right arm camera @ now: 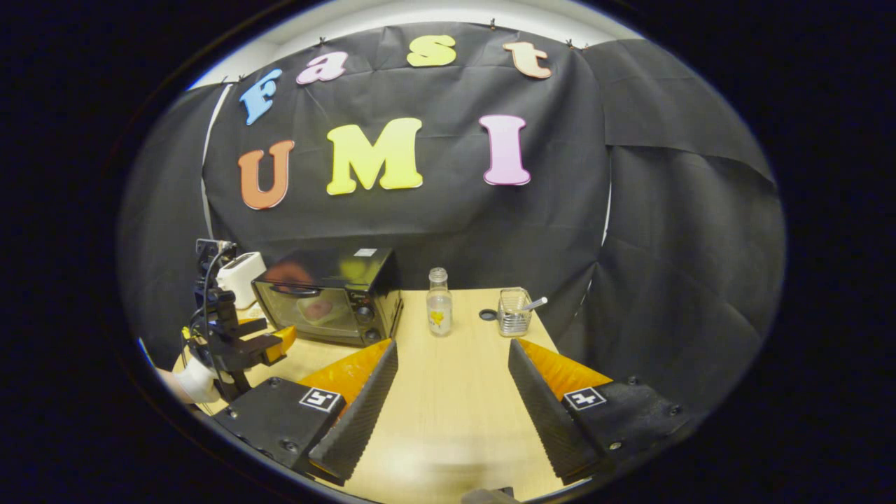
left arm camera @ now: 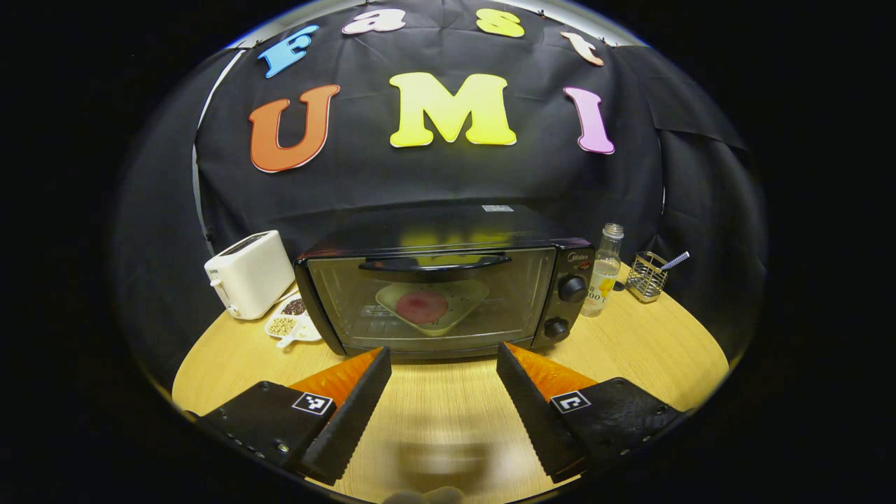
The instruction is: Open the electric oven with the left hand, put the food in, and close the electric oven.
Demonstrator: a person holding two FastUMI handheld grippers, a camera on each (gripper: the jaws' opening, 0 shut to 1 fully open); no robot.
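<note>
We see the left gripper [left arm camera: 443,364] released, its 2 fingers spread wide over the wooden table [left arm camera: 644,343] just in front of the electric oven [left arm camera: 444,280], whose glass door is closed with the food [left arm camera: 422,306] on a plate [left arm camera: 458,297] inside. Our right gripper [right arm camera: 451,360] also gapes, holding nothing, well apart from the oven, facing a glass bottle [right arm camera: 439,302] and a wire holder [right arm camera: 514,312]; a white toaster [left arm camera: 248,274] stands left of the oven.

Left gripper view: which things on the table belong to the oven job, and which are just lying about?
Job:
electric oven, door shut
plate of food inside
left gripper, open

Lying about:
toaster
dish of beans
glass bottle
wire holder
</note>
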